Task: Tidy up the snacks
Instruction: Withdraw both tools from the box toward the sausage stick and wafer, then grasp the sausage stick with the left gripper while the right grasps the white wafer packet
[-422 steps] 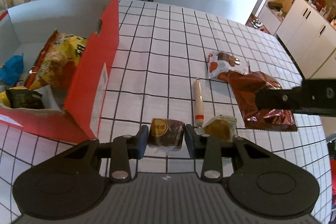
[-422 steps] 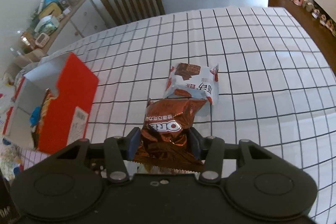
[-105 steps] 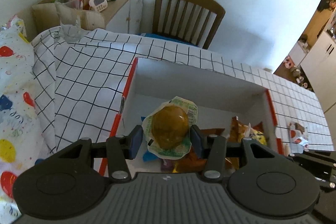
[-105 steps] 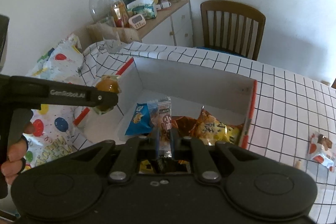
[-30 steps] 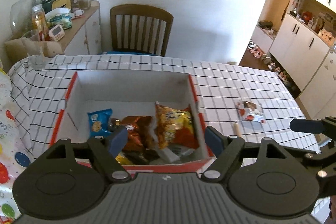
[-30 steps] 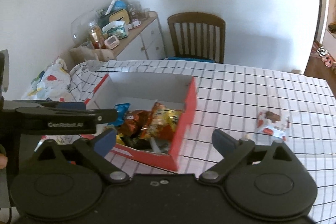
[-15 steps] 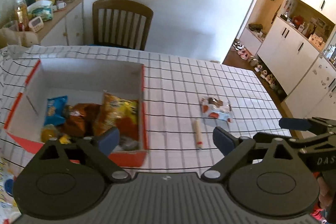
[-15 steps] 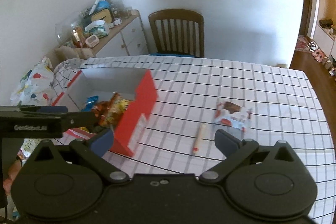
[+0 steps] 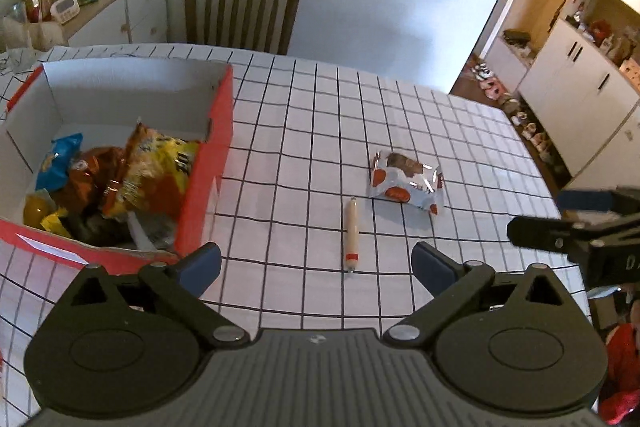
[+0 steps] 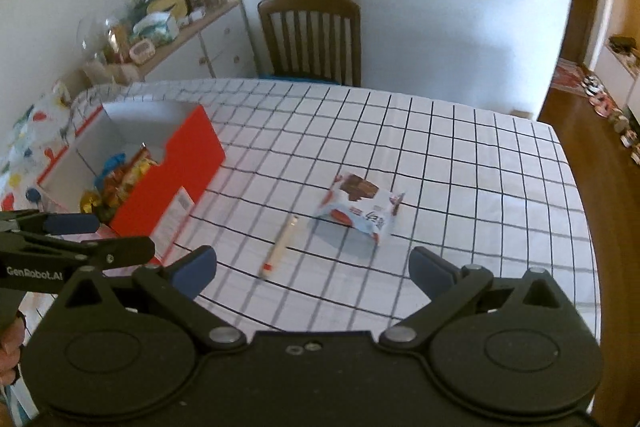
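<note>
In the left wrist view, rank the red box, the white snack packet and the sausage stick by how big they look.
1. red box, by far the largest.
2. white snack packet.
3. sausage stick, much thinner, though about as long as the packet is wide.
The box sits at the fisheye's edge, but the gap is too big for that to matter.

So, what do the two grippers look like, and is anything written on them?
Both are black plastic. The left gripper and the right gripper each have two angled link arms with silver pivot pins, round discs at the base and dark blue finger pads. The left one has a ribbed grey body and white lettering "GenRobot.AI" on its side. No cables show.
</note>
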Demonstrator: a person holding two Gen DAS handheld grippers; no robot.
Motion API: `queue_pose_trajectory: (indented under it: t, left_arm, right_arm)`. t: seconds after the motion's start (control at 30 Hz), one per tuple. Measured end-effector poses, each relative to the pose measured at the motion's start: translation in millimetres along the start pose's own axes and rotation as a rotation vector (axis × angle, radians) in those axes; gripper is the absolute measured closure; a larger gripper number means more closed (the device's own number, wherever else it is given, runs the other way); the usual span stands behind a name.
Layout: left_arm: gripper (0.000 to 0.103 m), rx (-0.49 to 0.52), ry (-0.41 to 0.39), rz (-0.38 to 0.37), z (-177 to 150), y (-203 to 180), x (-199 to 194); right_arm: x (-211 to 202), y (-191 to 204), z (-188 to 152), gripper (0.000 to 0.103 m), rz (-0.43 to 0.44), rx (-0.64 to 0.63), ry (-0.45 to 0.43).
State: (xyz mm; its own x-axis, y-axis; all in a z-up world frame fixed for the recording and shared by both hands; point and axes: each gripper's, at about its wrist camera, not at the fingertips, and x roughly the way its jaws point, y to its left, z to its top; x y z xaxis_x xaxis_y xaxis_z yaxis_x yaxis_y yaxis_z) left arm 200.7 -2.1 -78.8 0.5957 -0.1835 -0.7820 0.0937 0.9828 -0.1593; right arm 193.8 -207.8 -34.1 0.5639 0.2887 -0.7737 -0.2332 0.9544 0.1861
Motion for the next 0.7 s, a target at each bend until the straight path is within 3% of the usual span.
queue_pose_trajectory:
  t: [0.27, 0.7]
  left_arm:
    - [0.001, 0.022, 0.002, 0.070, -3.4, -25.6, 35.0]
    - [0.001, 0.002, 0.071, 0.084, -1.7, -34.2, 96.5]
  right_arm:
    - [33.5, -29.1, 19.8, 0.001, 0.034, -0.133, 0.045]
    - [113.7, -50.3, 54.1, 0.009, 0.089, -0.324, 0.140]
